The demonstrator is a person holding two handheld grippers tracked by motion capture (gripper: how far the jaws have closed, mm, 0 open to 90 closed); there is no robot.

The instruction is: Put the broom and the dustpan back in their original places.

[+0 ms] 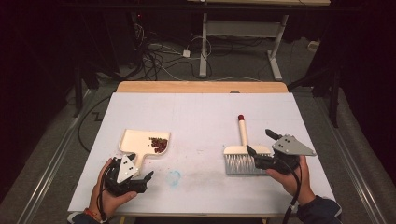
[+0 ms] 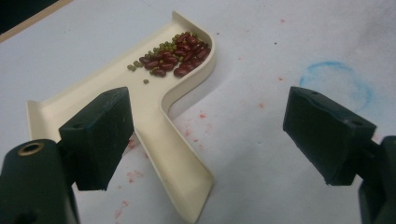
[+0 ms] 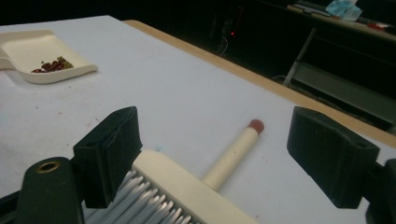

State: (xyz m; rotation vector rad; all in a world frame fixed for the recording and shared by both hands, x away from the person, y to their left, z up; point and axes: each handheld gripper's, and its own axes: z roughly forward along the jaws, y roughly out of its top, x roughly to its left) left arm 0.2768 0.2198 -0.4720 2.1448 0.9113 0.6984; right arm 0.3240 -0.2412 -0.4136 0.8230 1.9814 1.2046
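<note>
Brush (image 1: pixel 243 151) bristles cut off by right gripper (image 1: pixel 261 148); both jaws wide, empty; dustpan (image 1: pixel 140 142) near left gripper (image 1: pixel 140 173); stained white tabletop (image 1: pixel 201 121), dark room

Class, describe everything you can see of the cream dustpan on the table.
The dustpan looks like smooth cream plastic: a shallow tray with a low raised rim and a flat handle pointing toward the person. It lies flat on the white table, left of centre. Red and green beans sit heaped in one corner. The left tongs stand open astride its handle, not gripping.

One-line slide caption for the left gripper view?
Open left gripper poised over the handle of a cream plastic dustpan holding red and green beans on a white table.
</note>
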